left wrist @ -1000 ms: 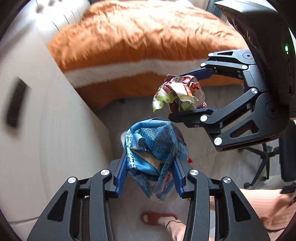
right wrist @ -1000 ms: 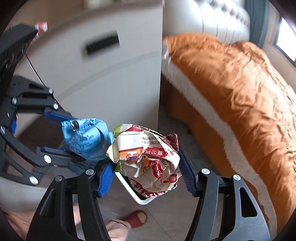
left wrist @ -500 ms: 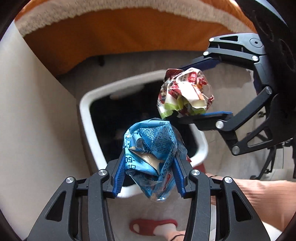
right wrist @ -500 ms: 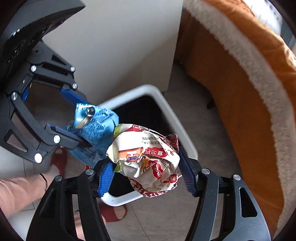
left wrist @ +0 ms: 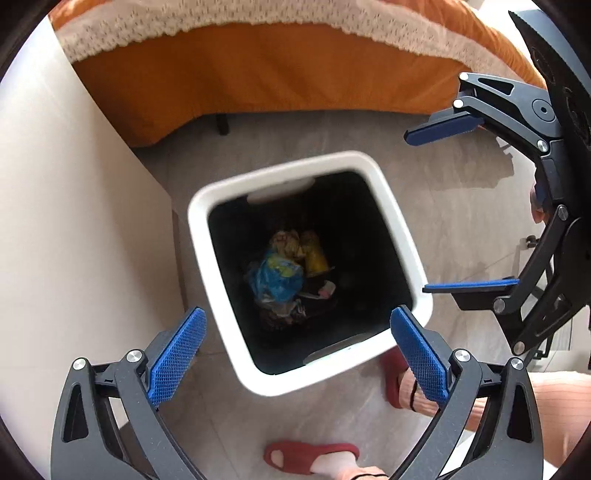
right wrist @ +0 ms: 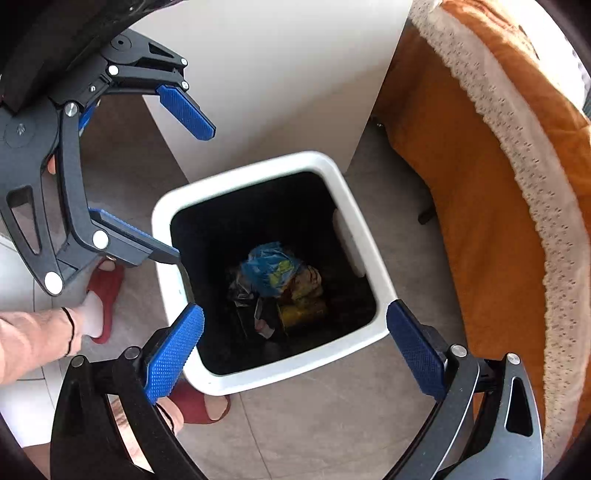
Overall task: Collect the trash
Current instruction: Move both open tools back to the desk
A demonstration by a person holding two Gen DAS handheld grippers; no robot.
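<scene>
We hold both grippers, left [left wrist: 297,360] and right [right wrist: 295,354], over the bin's [left wrist: 399,236] rim, jaws opening, empty, so wrappers [left wrist: 275,277] drop inside.

Orange bedspread [left wrist: 258,74] with white lace trim [left wrist: 207,22] across top of left wrist frame; same bedspread fills right side of right wrist frame. Dark bed leg [left wrist: 221,123] under it, on floor. White cabinet side [left wrist: 74,221] along left edge of left wrist frame, upper centre in right wrist frame. Grey tiled floor [left wrist: 461,206] around. Red slippers [left wrist: 306,452] on person's feet at bottom of left wrist frame; second slipper [right wrist: 107,291] at left of right wrist frame. Peach sleeve [left wrist: 561,413] lower right.
</scene>
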